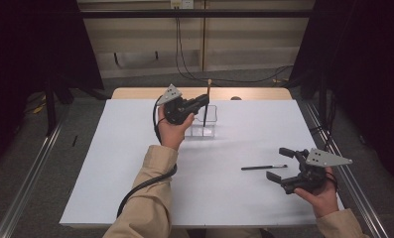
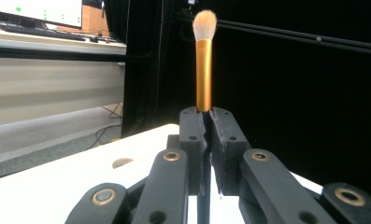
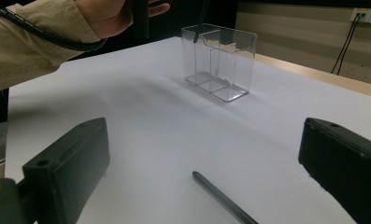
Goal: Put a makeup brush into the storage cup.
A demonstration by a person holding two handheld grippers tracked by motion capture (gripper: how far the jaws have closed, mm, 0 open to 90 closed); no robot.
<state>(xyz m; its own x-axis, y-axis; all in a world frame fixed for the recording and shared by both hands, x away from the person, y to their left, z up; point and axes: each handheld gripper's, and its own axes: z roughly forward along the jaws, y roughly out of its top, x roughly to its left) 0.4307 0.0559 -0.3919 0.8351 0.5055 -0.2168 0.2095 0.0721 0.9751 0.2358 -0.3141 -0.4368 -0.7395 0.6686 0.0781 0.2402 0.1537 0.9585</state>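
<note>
While clamped upright, gold-ferruled fluffy brush (image 2: 204,65), clear boxy organizer (image 3: 219,60)

Makeup brush (image 2: 203,70): gold ferrule, pale peach bristles, black handle. Organiser box (image 3: 219,61): clear. Pen (image 1: 264,167): black. Tabletop (image 1: 244,198): white. Sleeve (image 1: 145,208): tan. Grippers black.

Clear organizer (image 1: 205,120) stands far-centre on table (image 1: 135,163); makeup brush (image 1: 207,101) upright above it; pen (image 1: 264,167) lies near-right, well apart.
</note>
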